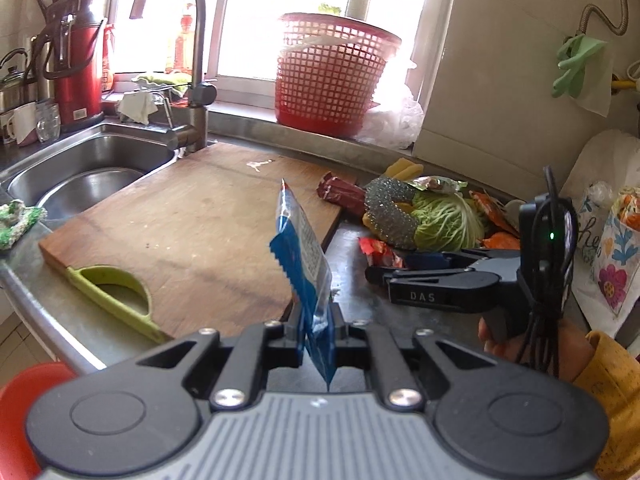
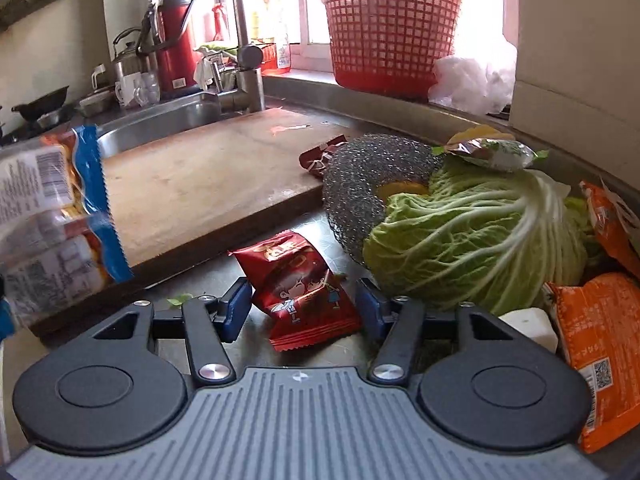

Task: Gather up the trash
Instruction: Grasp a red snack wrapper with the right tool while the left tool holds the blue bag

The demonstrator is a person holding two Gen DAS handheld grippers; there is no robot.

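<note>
My left gripper is shut on a blue snack wrapper and holds it upright above the counter; the wrapper also shows at the left of the right wrist view. My right gripper is open, its blue pads on either side of a red candy wrapper lying on the steel counter; it also shows in the left wrist view. Orange wrappers lie at the right. A dark red wrapper lies by the cutting board's far corner.
A wooden cutting board lies beside the sink. A cabbage and a steel scourer sit behind the red wrapper. A red basket stands on the windowsill. A green peeler lies at the board's near edge.
</note>
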